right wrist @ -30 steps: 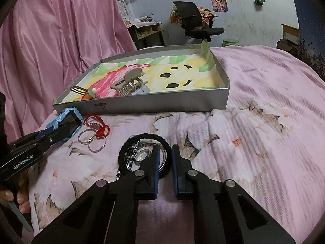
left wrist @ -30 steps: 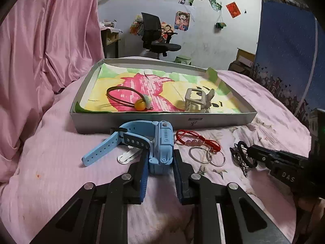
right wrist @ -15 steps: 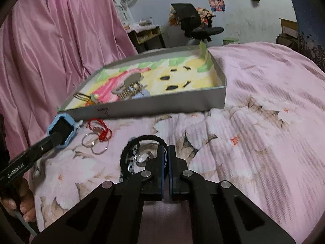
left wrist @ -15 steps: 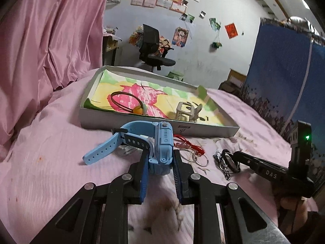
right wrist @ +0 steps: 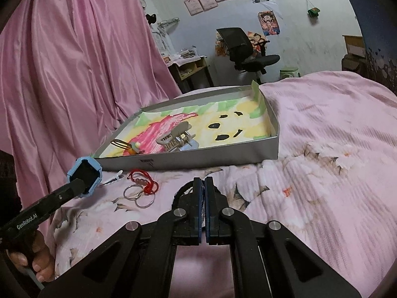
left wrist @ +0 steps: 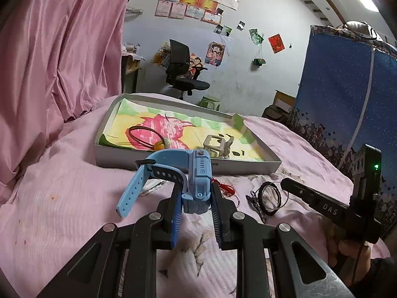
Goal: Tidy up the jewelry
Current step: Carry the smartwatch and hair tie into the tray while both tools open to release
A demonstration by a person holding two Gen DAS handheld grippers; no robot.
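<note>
My left gripper [left wrist: 196, 198] is shut on a blue watch [left wrist: 197, 176] and holds it above the pink bedspread, in front of the grey tray [left wrist: 158, 160]; the watch also shows in the right wrist view [right wrist: 85, 175]. My right gripper [right wrist: 203, 186] is shut on a black bracelet [left wrist: 269, 196] with a metal chain, lifted a little off the bed; only its edge [right wrist: 182, 190] shows beside the fingers. In the tray lie a brown hair tie with an orange bead [left wrist: 148, 139] and a beige hair claw [left wrist: 218, 145].
A red cord bracelet [right wrist: 142, 180], metal rings [right wrist: 137, 195] and a white clip [right wrist: 113, 177] lie on the bed in front of the tray. A pink curtain [left wrist: 49, 49] hangs on the left. A blue panel [left wrist: 347, 99] stands on the right.
My left gripper has lifted the blue watch off the bed. My right gripper has shut on the black bracelet and raised it a little.
</note>
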